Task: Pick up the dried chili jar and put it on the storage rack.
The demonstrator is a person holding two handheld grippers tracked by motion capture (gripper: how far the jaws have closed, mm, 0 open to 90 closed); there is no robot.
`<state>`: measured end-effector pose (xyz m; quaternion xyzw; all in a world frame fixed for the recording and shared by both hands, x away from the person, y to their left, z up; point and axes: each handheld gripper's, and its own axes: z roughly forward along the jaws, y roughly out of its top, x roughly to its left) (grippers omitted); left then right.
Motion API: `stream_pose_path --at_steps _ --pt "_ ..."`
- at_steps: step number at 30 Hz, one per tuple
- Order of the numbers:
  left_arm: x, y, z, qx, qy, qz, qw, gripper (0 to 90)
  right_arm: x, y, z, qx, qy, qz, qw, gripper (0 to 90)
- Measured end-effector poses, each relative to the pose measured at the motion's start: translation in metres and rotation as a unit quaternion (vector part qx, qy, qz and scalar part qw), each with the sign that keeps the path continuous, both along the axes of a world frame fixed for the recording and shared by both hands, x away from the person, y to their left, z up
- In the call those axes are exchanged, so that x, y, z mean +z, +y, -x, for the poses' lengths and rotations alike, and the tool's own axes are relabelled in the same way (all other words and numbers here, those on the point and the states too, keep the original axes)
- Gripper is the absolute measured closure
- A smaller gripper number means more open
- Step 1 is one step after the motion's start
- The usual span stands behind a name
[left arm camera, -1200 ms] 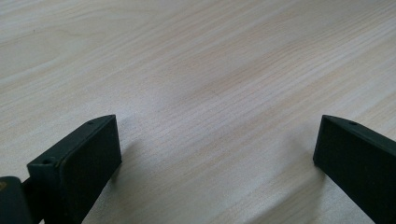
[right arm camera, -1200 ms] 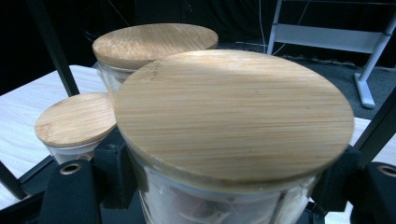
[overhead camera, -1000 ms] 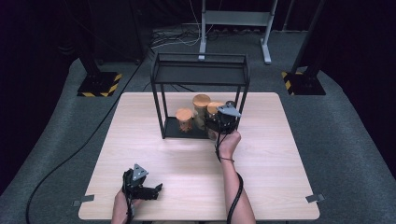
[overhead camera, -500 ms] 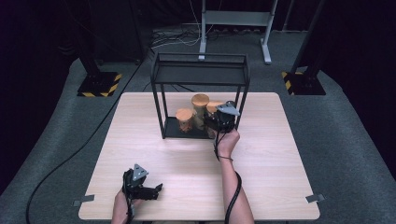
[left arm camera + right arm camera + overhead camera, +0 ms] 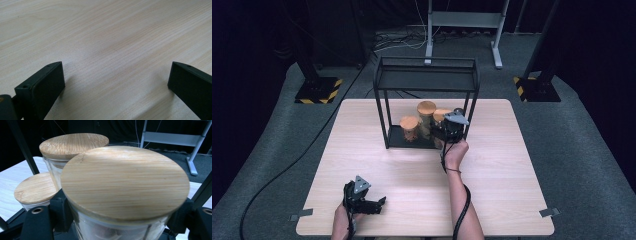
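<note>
While the left gripper [image 5: 371,205] rests with jaws spread at lower left, the right gripper [image 5: 447,132] clamps the nearest jar [image 5: 125,192] inside the black rack [image 5: 427,75] at centre.

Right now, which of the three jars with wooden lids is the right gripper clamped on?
The jar at the right end of the rack's bottom shelf; the right gripper grips its glass under the lid. The tall jar and short jar stand free.
</note>
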<state>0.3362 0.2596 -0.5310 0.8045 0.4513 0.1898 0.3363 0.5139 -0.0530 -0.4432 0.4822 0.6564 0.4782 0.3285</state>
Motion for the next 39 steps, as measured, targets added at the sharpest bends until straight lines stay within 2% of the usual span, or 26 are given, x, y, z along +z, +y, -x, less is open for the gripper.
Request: stream_pose_path --at_steps 13,18,31,39 --pt "0.0 0.0 0.0 0.0 0.0 0.001 1.0 0.0 0.001 -0.001 0.002 0.007 0.005 0.001 1.0 23.6" --pt "0.0 0.0 0.0 0.0 0.0 0.001 1.0 0.0 0.001 -0.003 0.002 0.014 0.023 -0.005 0.9996 17.6" --pt "0.0 0.0 0.0 0.0 0.001 0.0 1.0 0.0 0.003 0.001 0.013 0.031 0.044 0.023 0.9983 4.6" --pt "0.0 0.0 0.0 0.0 0.001 0.0 1.0 0.0 0.008 -0.004 0.023 0.047 0.06 0.031 0.9966 2.4"
